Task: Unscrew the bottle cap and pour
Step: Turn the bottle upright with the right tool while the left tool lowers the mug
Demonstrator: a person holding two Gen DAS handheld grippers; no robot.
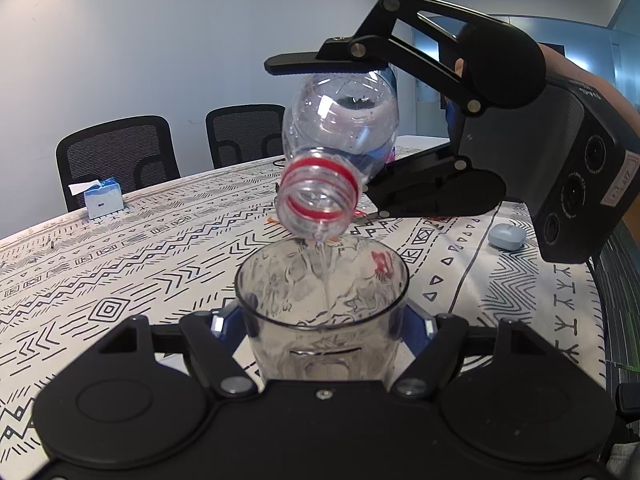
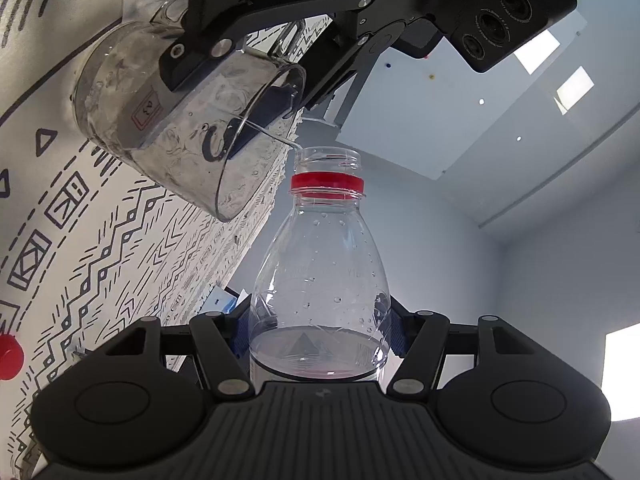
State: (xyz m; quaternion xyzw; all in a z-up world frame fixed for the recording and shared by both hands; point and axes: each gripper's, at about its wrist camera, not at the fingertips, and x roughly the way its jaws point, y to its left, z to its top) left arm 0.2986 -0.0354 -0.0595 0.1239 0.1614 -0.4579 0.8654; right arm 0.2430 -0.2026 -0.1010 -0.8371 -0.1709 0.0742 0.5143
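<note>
Upper left, blue tissue box [image 1: 103, 200] sitting on patterned bench [image 1: 120, 272]. Right gripper [image 1: 360, 128] clamping tilted clear plastic bottle [image 1: 340, 128], water streaming into clear glass cup [image 1: 320, 300] which left gripper [image 1: 324, 324] is clasping.

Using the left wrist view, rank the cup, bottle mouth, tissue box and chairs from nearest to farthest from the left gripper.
1. Cup: clamped in the left gripper, bottom centre.
2. Bottle mouth: just above the cup, pouring water into it.
3. Tissue box: far left on the tablecloth.
4. Chairs: behind the table, by the wall.
</note>
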